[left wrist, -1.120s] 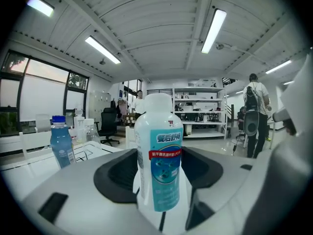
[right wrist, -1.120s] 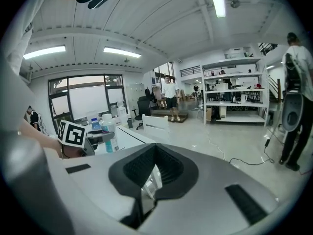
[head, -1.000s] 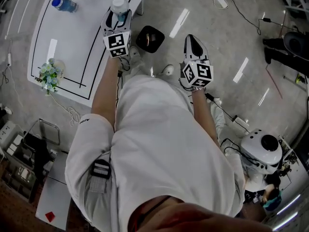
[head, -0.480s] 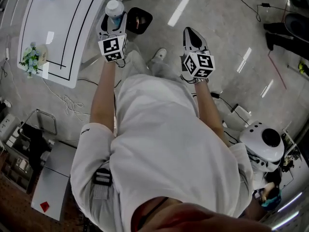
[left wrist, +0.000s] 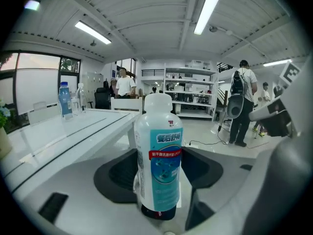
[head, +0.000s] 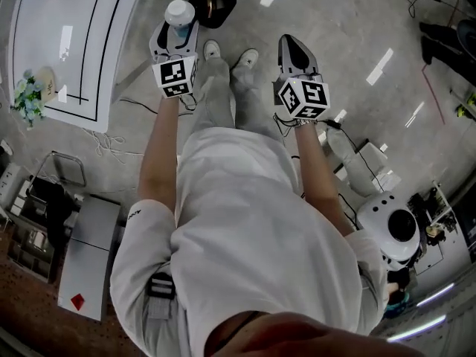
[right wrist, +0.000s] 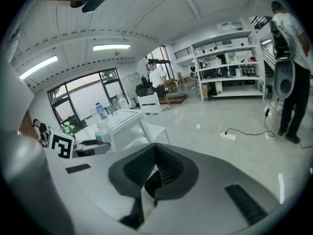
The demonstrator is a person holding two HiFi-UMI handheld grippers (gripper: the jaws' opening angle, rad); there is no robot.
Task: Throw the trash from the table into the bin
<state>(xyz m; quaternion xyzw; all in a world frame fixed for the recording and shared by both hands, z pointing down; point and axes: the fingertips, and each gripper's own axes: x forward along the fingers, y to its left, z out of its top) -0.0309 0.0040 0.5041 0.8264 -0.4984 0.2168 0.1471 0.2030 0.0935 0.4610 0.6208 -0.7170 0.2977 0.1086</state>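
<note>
A white plastic bottle [left wrist: 158, 165] with a blue label and white cap stands upright between the jaws of my left gripper [left wrist: 157, 180], which is shut on it. In the head view that bottle [head: 179, 12] and the left gripper [head: 175, 36] hang over the floor, just short of the black bin [head: 210, 4] at the top edge. My right gripper [head: 290, 44] is beside it over bare floor. Its jaws [right wrist: 155, 153] are shut with nothing in them. The white table [head: 67, 43] lies at the upper left, with a blue bottle [left wrist: 64, 100] standing on it.
A flower pot [head: 28, 95] sits on the table's near end. Cables and a power strip [right wrist: 228, 136] lie on the floor. A white domed machine [head: 393, 233] stands at the right. A person with a backpack [left wrist: 243, 102] stands by shelves [left wrist: 188, 94].
Both grippers have moved away from the table and lower, the left one carrying the bottle. The table has slid to the left of the view and the bin now lies just beyond the left gripper.
</note>
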